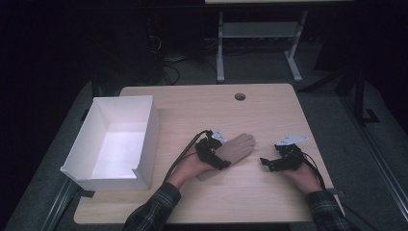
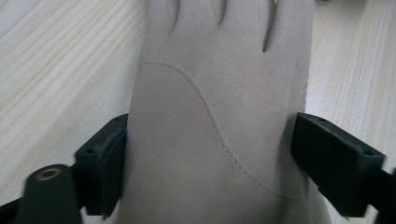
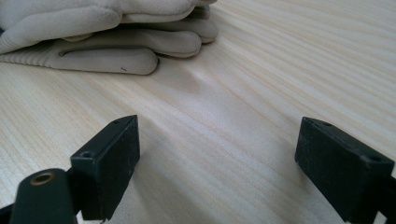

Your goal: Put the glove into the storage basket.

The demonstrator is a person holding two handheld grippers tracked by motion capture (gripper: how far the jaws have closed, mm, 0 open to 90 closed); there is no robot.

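A beige suede glove point(image 1: 238, 147) lies flat on the light wooden desk point(image 1: 269, 106), near its middle, fingers pointing away from the person toward the far right. The left gripper point(image 1: 222, 155) sits over the cuff end of the glove, held low against the desk. In the left gripper view its two black jaws stand wide apart, one on either side of the glove point(image 2: 219, 116) at the palm; the left jaw lies against or just beside the fabric edge, and the right jaw stands just beside the opposite edge; the fabric between them is unwrinkled, so the jaws bracket the glove without squeezing it. A curved seam line runs across the palm between the jaws. The right gripper point(image 1: 268, 162) rests low over bare desk to the right of the glove, apart from it, pointing toward it. In the right gripper view its jaws are spread wide with only wood grain between them, and the glove's fingertips point(image 3: 140, 46) lie ahead at the upper left, stacked in layers, well clear of the jaws. A white open-topped box point(image 1: 144, 130) stands at the left edge of the desk, well apart from the glove and both grippers. A round cable hole point(image 1: 240, 96) sits near the far edge. Plaid sleeves point(image 1: 154, 211) enter from the near side.
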